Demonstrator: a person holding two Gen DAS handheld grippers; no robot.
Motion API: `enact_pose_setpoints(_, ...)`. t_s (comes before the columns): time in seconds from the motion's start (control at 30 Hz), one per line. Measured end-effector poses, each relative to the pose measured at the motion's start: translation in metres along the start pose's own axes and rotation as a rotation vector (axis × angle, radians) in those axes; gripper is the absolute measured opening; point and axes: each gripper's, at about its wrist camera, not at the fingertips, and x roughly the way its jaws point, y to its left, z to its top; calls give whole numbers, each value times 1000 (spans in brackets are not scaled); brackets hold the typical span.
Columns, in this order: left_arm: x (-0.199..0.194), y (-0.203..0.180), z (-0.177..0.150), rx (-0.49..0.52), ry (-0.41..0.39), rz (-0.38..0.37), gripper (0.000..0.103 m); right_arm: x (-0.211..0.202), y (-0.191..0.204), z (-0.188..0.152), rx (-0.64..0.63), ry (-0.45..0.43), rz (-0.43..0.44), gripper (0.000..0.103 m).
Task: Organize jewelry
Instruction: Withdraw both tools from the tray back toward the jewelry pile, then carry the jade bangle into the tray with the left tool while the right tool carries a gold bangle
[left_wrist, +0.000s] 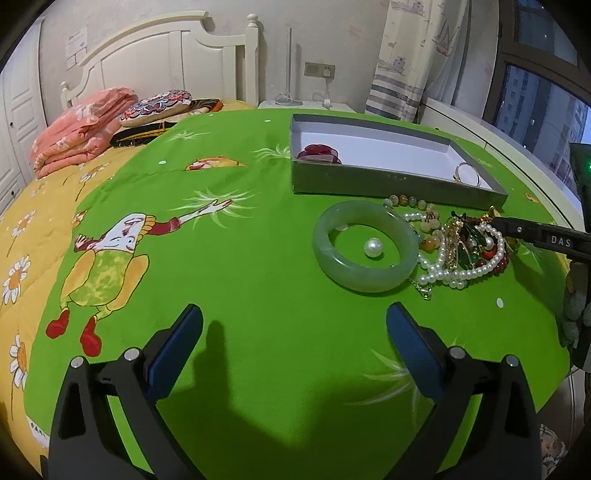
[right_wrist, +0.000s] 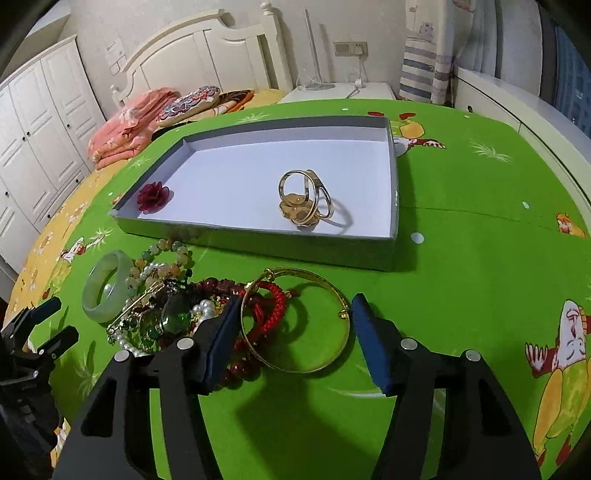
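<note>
The right hand-held gripper (right_wrist: 291, 334), spread, straddles the gold bangle (right_wrist: 295, 321) on the bed just near the tray (right_wrist: 258, 245); it should pinch only that rim, avoiding the red cord bracelet (right_wrist: 271, 302).

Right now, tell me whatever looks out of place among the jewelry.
A loose pearl lies alone inside the jade bangle. Beside it, the bead strands sit tangled in one heap on the green cloth, outside the tray.
</note>
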Motion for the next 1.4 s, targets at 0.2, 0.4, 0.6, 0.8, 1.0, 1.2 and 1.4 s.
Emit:
enact_pose_setpoints(0.2,3,-5,6,1,10,-11,97,-18,0,-7,-3,-69,-5,58)
enact_pose_setpoints(0.4,16,-14,25,10,41,-32,97,-36,-10,-12,44,-120,18,58)
enact_pose_setpoints(0.6,33,-36,43,99,91,-25,96,-39,-9,-19,51,-122,38,58)
enact_pose_setpoints(0.8,53,-48,57,169,137,-48,84,-39,-10,-22,62,-120,50,58)
enact_pose_setpoints(1.0,64,-53,65,213,153,-67,77,-40,-15,-23,83,-127,50,58)
enact_pose_setpoints(1.2,59,-51,57,208,128,-58,77,-41,-18,-23,92,-132,47,58)
enact_pose_setpoints(1.4,41,-44,55,193,80,-44,77,-43,-15,-22,73,-146,43,58)
